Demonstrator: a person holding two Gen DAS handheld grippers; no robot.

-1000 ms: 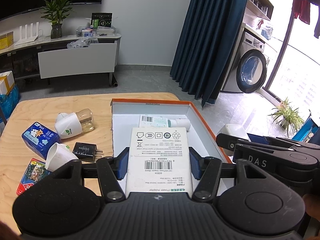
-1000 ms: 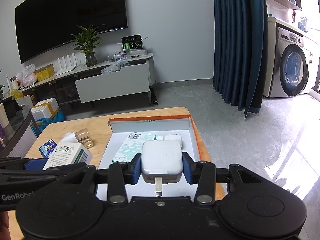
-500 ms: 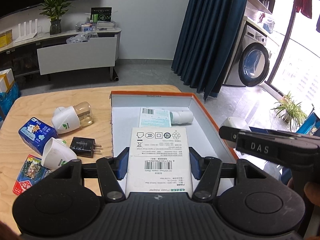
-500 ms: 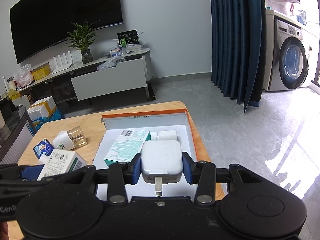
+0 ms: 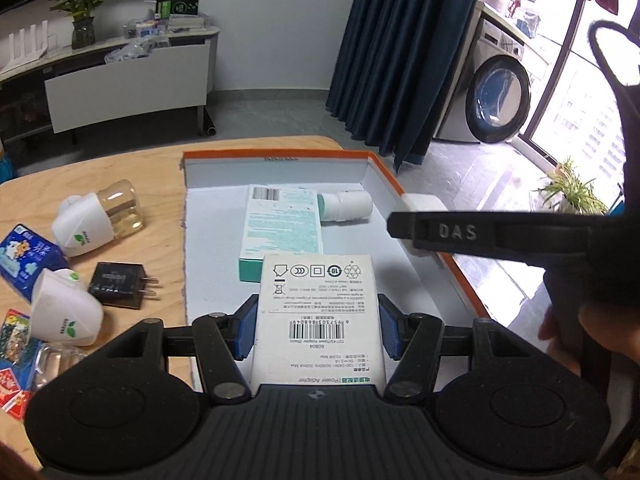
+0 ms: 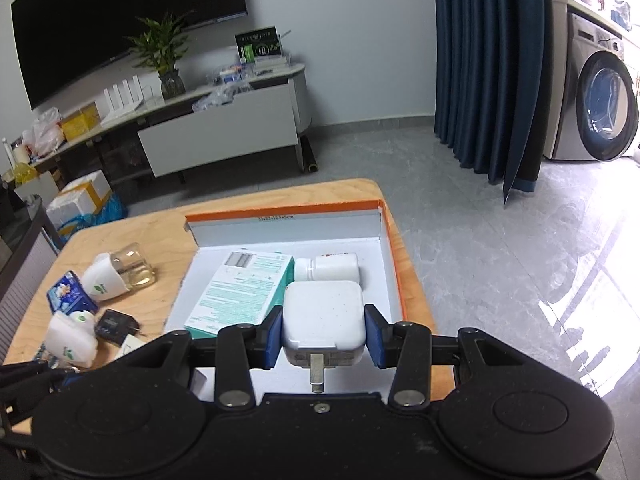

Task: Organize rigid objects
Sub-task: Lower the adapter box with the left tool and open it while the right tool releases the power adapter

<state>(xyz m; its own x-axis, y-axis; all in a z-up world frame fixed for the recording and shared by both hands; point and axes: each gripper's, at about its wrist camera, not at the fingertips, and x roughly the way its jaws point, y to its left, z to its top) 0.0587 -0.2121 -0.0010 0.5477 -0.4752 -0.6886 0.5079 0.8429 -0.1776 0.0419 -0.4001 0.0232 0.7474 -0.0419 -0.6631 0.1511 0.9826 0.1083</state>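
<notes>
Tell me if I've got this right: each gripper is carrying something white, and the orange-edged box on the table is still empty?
Not quite. The orange-edged box already holds a teal carton and a white bottle, as the right wrist view shows. The rest stands: the left gripper grips a white adapter box, the right gripper a white charger.

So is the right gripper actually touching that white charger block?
Touching. In the right wrist view, both blue pads of the right gripper press flat against the sides of the white charger block, with no gap showing.

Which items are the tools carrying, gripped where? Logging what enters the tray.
Left tool: white adapter box, by its long sides. Right tool: white charger, by its side faces.
</notes>
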